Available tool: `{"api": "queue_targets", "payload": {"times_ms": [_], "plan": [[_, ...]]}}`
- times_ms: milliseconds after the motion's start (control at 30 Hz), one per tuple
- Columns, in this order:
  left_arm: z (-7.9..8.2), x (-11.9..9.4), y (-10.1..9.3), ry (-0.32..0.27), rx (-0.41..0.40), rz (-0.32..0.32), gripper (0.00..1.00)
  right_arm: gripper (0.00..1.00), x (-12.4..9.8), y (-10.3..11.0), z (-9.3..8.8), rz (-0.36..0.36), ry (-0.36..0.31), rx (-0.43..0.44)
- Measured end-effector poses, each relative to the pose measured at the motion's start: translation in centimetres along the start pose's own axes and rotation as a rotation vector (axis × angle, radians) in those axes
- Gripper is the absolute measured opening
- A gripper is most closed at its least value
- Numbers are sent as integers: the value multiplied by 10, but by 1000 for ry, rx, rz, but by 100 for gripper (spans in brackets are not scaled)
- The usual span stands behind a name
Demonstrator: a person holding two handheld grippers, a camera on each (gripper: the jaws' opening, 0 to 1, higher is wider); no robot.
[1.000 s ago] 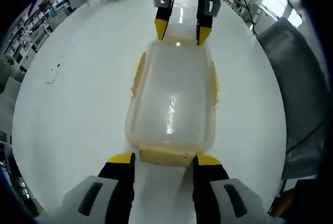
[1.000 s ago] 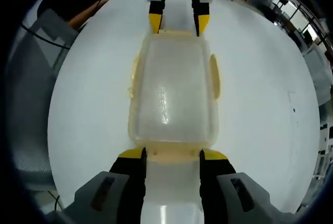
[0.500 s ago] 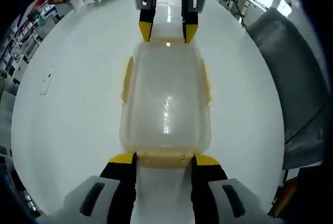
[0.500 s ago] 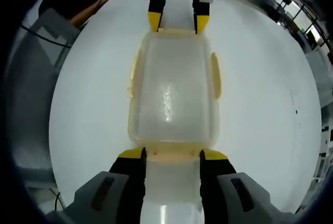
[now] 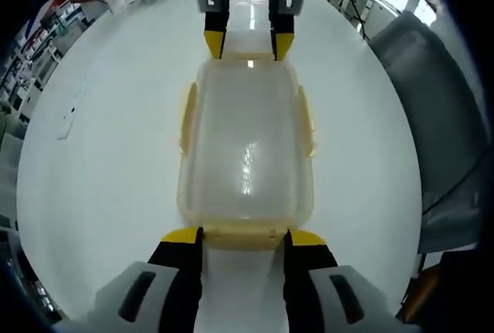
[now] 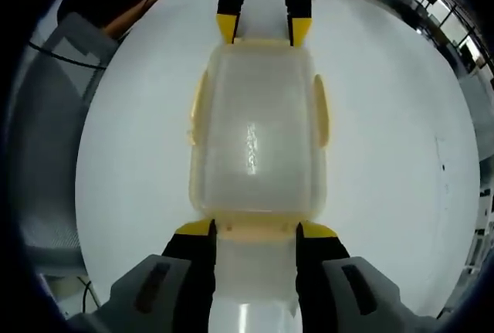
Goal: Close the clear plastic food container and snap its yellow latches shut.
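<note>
the clear plastic container (image 5: 245,144) lies on the white surface (image 5: 100,163) with its lid on, and nothing can be made out inside. the left hand-held gripper (image 5: 241,234) has its jaws apart, straddling the near end latch (image 5: 241,237). the right hand-held gripper (image 6: 255,229) does likewise at the opposite end, jaws spread. yellow side latches (image 6: 320,113) stick outward.

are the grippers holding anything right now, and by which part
Cannot tell: each open gripper, left and right, straddles a yellow end latch of the clear plastic food container.
</note>
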State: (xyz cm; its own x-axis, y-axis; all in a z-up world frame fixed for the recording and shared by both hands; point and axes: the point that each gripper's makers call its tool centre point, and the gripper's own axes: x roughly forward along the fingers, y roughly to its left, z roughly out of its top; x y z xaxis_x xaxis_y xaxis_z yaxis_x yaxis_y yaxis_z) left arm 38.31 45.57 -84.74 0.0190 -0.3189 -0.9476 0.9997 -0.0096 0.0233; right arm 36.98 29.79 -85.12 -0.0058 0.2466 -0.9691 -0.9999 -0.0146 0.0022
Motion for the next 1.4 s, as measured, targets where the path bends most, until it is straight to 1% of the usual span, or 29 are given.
{"api": "queue_targets", "payload": {"times_ms": [167, 433, 567, 733, 833, 933, 967, 1033, 1067, 1133, 1200, 1300, 1400], "plan": [[0, 1, 1, 19, 0, 0, 33, 36, 0, 0, 0, 1, 19, 6], [-2, 1, 3, 6, -9, -7, 34, 37, 0, -3, -2, 5, 40, 11], [-2, 1, 4, 22, -14, -5, 34, 38, 1, -4, -1, 9, 45, 8], [-2, 1, 4, 28, -18, -4, 34, 37, 1, -5, -1, 8, 53, 8], [-2, 0, 4, -10, -26, -4, 33, 37, 0, -6, -2, 3, 34, 15], [-2, -1, 2, -57, -50, 8, 33, 36, 0, -5, -2, -4, 21, 10], [-2, -1, 2, -60, -58, 9, 33, 36, 0, -5, -2, -7, 17, 10], [0, -1, -2, -41, -52, 13, 32, 36, 0, -4, -2, -9, 0, 2], [0, 0, -4, -4, -46, 16, 32, 36, -1, -4, -2, -11, -4, 1], [2, 0, -7, 28, -44, 17, 32, 36, -1, -1, -2, -14, -5, -7], [3, 0, -10, 35, -52, 17, 32, 36, -2, 1, -2, -23, -7, -25], [7, -1, -17, 33, -68, 9, 32, 36, -4, 4, -6, 9, -35, -21], [13, -7, -19, 29, -82, 13, 32, 36, -10, 4, -8, 2, -35, -41]]}}
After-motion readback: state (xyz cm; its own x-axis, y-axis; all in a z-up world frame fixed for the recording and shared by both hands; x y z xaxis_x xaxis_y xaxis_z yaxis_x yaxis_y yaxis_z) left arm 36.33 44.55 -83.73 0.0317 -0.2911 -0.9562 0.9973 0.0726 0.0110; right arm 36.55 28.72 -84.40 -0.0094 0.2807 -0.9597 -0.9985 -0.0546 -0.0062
